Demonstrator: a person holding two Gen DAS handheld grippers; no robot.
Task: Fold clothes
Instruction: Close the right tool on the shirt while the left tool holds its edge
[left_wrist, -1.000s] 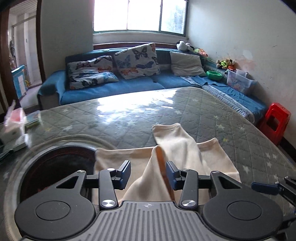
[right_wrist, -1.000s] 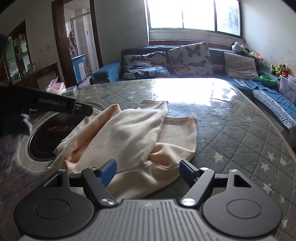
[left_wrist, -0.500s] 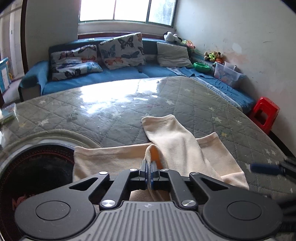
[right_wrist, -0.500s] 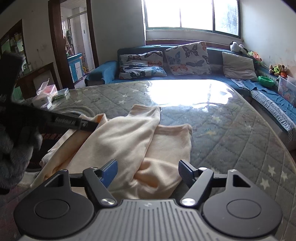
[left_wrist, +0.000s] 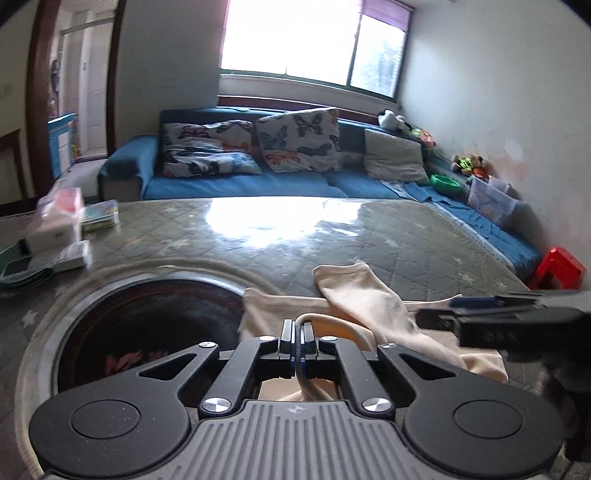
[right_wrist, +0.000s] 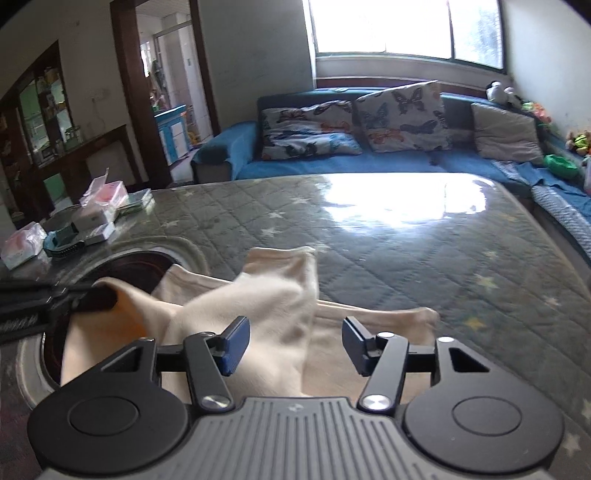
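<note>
Two hand-held grippers work over a cream garment (right_wrist: 273, 306) lying low and centre in both views on a bench (right_wrist: 406, 251) covered in grey quilted cloth with pale stars, glossy where window light strikes it. Sunk into the bench at lower left of the left wrist view is a dark round cooktop (left_wrist: 147, 317), and the garment's left edge drapes over its rim. The left hand-held gripper (left_wrist: 297, 347) has its jaws pressed together on a raised fold of the cream fabric, which loops up just beyond the tips. The right hand-held gripper (right_wrist: 293, 343) stands wide open, its blue-padded fingers (right_wrist: 234, 341) spread either side of a garment fold and gripping nothing; in the left wrist view it juts in from the right edge, blurred, above the garment's right side.

Behind the bench, a blue sofa (left_wrist: 240, 184) runs along the far wall under a bright window (left_wrist: 314, 40), carrying butterfly-print cushions (left_wrist: 299, 138) and a plain grey cushion (left_wrist: 395, 157). Soft toys (left_wrist: 467, 164), a green bowl (left_wrist: 445, 181) and a clear storage box (left_wrist: 491, 201) sit along the sofa's right arm, with a red stool (left_wrist: 559, 267) at the right edge. Tissue packs and small boxes (right_wrist: 99, 206) crowd the bench's far left corner, well apart from the garment. A dark wooden doorway (right_wrist: 159, 92) opens at upper left.
</note>
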